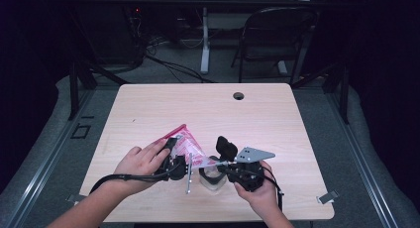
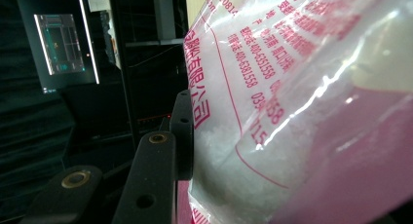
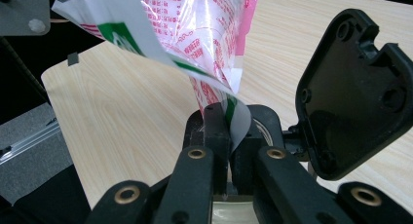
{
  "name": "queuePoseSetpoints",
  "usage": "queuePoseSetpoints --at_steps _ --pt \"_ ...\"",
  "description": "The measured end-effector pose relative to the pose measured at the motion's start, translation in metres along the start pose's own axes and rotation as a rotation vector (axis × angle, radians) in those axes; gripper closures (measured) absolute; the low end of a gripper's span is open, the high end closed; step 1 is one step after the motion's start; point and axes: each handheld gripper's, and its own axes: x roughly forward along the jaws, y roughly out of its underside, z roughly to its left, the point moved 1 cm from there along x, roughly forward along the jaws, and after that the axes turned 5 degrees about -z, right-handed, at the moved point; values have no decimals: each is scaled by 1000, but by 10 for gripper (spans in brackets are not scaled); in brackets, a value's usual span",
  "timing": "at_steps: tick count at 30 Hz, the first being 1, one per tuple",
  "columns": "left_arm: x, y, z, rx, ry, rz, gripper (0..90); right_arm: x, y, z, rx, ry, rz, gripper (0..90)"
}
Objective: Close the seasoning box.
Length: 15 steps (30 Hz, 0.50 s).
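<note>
Pouring step: bag (image 1: pixel 184 144) of white granules tilted over the open jar (image 1: pixel 212 179) near the table's (image 1: pixel 148 109) front edge.

The left claw (image 1: pixel 174 161) is partly closed on the bag's full body; the right claw (image 3: pixel 229 136) is pinched shut on its lower corner, right above the jar with its black lid (image 1: pixel 226 146) flipped up. Next, I judge, the corner must open over the jar mouth without spilling.

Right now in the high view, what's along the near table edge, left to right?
Left hand → left gripper → pink printed plastic bag → clear container with black flip lid → right gripper → right hand.
</note>
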Motion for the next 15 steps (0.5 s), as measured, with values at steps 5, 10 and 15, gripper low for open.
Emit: queuePoseSetpoints --at_steps 5,10,15 --pt "-1 -2 1 9 5 3 683 0 0 -1 1 2 2 879" --pt "-2 -3 3 18 7 10 687 0 0 -1 2 2 0 879" --pt "-2 -4 3 29 2 9 689 0 0 -2 3 2 1 879"
